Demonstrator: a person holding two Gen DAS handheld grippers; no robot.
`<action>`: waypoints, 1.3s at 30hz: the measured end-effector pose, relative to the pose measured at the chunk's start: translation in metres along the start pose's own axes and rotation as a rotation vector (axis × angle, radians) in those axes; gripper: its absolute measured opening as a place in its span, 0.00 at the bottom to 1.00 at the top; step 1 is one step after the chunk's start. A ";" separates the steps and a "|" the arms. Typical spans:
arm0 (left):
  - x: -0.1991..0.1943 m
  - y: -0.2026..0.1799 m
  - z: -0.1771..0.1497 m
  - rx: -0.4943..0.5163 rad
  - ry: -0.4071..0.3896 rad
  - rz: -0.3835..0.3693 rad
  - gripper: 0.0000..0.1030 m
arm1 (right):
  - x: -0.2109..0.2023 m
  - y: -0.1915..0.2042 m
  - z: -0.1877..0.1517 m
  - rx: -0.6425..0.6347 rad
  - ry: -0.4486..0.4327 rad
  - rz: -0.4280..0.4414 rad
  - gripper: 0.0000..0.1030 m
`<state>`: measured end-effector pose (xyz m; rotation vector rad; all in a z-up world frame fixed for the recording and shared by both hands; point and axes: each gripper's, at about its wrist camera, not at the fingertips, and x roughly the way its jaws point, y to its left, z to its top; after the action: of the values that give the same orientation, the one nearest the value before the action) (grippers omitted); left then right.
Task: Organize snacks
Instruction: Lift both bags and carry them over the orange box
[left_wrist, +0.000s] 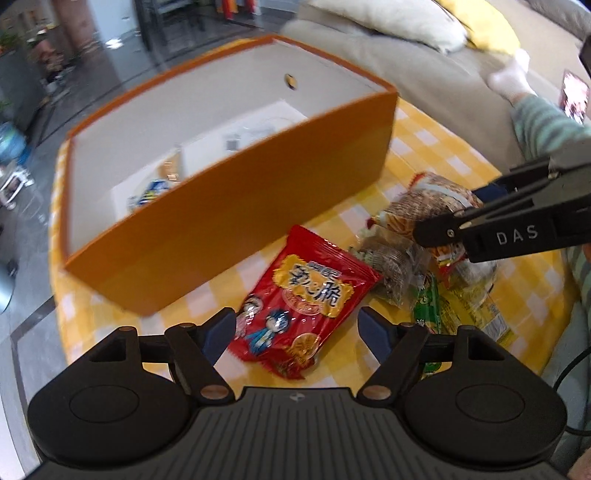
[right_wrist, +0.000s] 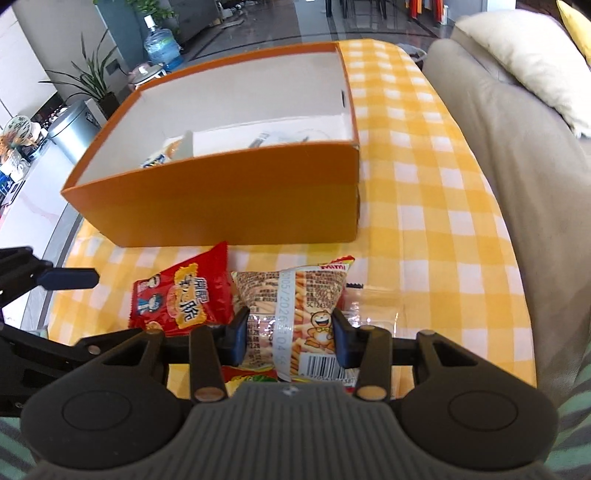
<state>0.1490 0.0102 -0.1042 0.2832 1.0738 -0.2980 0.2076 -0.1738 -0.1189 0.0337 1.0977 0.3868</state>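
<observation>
An orange box (left_wrist: 240, 206) (right_wrist: 221, 199) stands open on the yellow checked tablecloth (right_wrist: 424, 206), with a blue and yellow snack pack (left_wrist: 155, 188) (right_wrist: 159, 157) and white paper inside. In front of it lies a red snack packet (left_wrist: 310, 295) (right_wrist: 181, 299). My left gripper (left_wrist: 297, 325) hovers open over that packet, its pads apart from it. My right gripper (right_wrist: 290, 332) (left_wrist: 443, 230) is shut on a Mimi stick-snack bag (right_wrist: 291, 295) (left_wrist: 424, 199), pads pressing its sides. One left finger (right_wrist: 66, 278) shows at the left of the right wrist view.
A pile of loose snacks lies beside the red packet: a brownish packet (left_wrist: 391, 266), a green one (left_wrist: 426, 306) and a yellow one (left_wrist: 476, 306). A beige sofa (right_wrist: 517, 166) with a cream pillow (right_wrist: 524, 59) borders the table. A person's striped sleeve (left_wrist: 543, 125) is near.
</observation>
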 end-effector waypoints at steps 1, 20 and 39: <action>0.005 -0.002 0.002 0.021 0.011 0.000 0.86 | 0.001 -0.001 -0.001 0.003 0.002 0.003 0.41; 0.064 -0.010 0.013 0.191 0.087 0.014 0.89 | 0.017 -0.004 -0.001 0.000 0.001 0.031 0.42; 0.054 -0.012 0.019 -0.016 0.072 0.086 0.46 | 0.016 -0.004 0.000 0.005 -0.002 0.036 0.41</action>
<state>0.1836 -0.0136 -0.1450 0.3268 1.1317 -0.2034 0.2147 -0.1721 -0.1334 0.0582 1.0976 0.4159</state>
